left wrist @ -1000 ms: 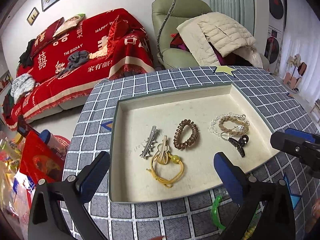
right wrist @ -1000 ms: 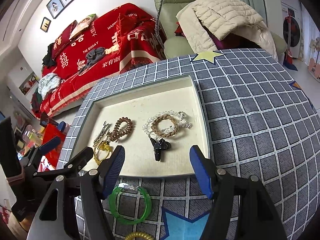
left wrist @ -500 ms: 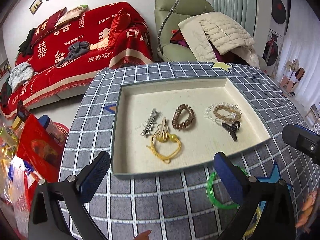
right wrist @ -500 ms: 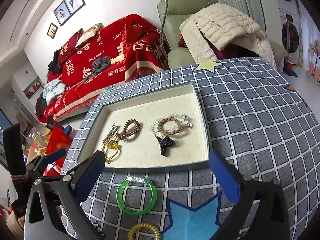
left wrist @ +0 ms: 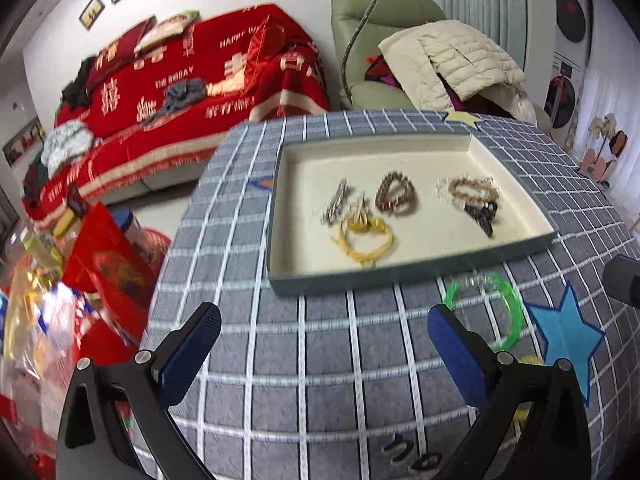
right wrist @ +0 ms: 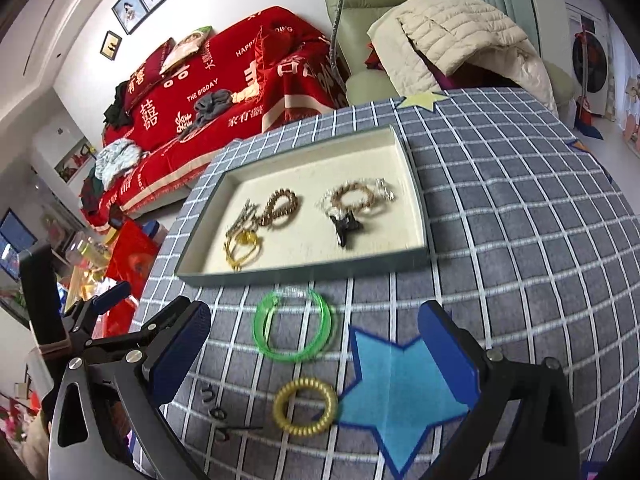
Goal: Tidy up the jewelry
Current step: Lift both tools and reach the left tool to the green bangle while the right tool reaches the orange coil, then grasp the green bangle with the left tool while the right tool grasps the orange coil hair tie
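Note:
A cream-lined tray [left wrist: 512,245] [right wrist: 304,270] on the grey checked tablecloth holds a silver clip [left wrist: 335,204], a yellow cord bracelet [left wrist: 365,240], a brown spiral tie [right wrist: 280,208], a braided bracelet with a clear chain [right wrist: 356,199] and a black claw clip [right wrist: 346,227]. In front of the tray lie a green bangle [right wrist: 294,327] [left wrist: 486,309], a yellow spiral tie [right wrist: 306,406] and a thin black hairpin [right wrist: 224,420]. My left gripper [left wrist: 324,354] is open and empty, left of the bangle. My right gripper [right wrist: 314,354] is open and empty, above the bangle and yellow tie.
Blue felt stars [right wrist: 400,384] lie on the cloth. Red bags and clutter [left wrist: 92,276] stand off the table's left edge. A red sofa [left wrist: 192,80] and a green armchair with a cream jacket [left wrist: 440,60] stand behind.
Both grippers have pulled back from the tray toward the table's near edge. The green bangle, yellow spiral tie and hairpin have come into view. Both remain open.

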Motion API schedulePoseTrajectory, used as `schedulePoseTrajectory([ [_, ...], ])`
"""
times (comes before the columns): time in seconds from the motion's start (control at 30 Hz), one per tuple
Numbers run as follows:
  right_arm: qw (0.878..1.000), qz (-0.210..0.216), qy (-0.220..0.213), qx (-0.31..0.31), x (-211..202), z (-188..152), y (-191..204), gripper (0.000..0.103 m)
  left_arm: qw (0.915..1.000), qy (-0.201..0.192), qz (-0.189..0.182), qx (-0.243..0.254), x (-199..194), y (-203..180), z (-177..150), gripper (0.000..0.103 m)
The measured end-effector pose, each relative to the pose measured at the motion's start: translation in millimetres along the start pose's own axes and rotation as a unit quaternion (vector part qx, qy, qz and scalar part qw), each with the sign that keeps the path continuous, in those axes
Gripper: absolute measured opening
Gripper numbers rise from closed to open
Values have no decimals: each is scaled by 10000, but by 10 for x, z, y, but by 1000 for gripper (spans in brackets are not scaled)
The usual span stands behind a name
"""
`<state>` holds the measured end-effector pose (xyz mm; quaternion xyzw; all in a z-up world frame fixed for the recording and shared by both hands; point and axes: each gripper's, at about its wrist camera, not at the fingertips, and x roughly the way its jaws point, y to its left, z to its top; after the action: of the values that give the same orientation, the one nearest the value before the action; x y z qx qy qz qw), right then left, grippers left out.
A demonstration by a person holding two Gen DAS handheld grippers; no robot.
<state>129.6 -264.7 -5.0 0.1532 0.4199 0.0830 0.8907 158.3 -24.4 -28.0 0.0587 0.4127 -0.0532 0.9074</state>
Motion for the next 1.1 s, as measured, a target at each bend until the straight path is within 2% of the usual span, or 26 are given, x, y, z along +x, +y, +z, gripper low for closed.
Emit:
schedulePoseTrajectory([
  [0.17,9996,-29,200,171,-35,-205,-71,103,9982,387,-392,-246,62,19,-239,103],
  [0.37,9981,-213,480,317,-31,-499,-195,103,9966,626,-434,-323,123,-39,-410,103],
  [0.57,9967,-328,659,349,-72,-718,-281,103,9955,684,-492,-432,124,-27,-402,103],
  [0.77,9957,-355,828,-225,-189,-966,-150,103,9946,708,-613,-442,154,-55,-311,103],
  [1.0,9913,-357,953,-838,-313,-1231,52,102,9938,754,-779,-257,242,-268,-214,103],
  [1.1,9890,-373,998,-1028,-333,-1312,111,95,9940,745,-794,-144,290,-362,-160,103],
])
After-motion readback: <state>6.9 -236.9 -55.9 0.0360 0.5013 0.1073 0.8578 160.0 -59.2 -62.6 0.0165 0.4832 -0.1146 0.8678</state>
